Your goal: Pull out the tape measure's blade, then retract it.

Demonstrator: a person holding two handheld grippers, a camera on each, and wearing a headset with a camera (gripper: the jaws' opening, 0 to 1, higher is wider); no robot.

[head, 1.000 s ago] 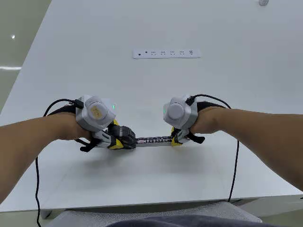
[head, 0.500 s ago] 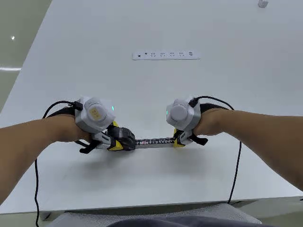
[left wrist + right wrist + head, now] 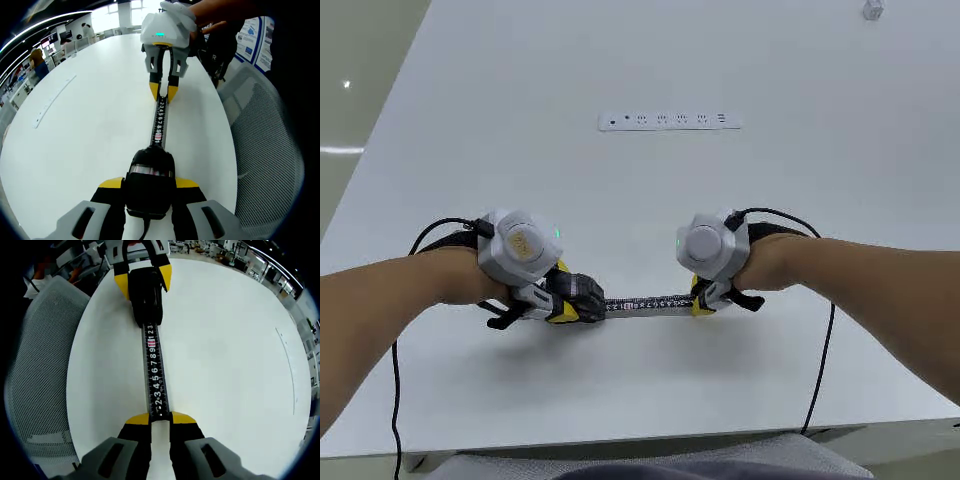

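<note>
A black tape measure case [image 3: 579, 297] lies near the table's front edge, clamped between the yellow-tipped jaws of my left gripper [image 3: 563, 303]. In the left gripper view the case [image 3: 150, 181] sits between the jaws of that gripper [image 3: 150, 186]. Its numbered blade [image 3: 648, 301] runs right to my right gripper [image 3: 701, 299], which is shut on the blade's end. The right gripper view shows the blade [image 3: 154, 374] stretching from my right gripper [image 3: 160, 417] to the case [image 3: 145, 292], with numbers up to about 13 exposed. From the left gripper view, the right gripper [image 3: 163, 92] pinches the blade [image 3: 159, 122].
A white power strip [image 3: 669, 120] lies flat across the table's middle, far from the grippers. A small white object [image 3: 872, 9] sits at the far right corner. Cables trail from both grippers over the front edge. A mesh chair [image 3: 42, 370] stands just behind the table's edge.
The right gripper has drawn slightly further right, away from the left one, and a little more blade shows between them. The left gripper and case have stayed in place.
</note>
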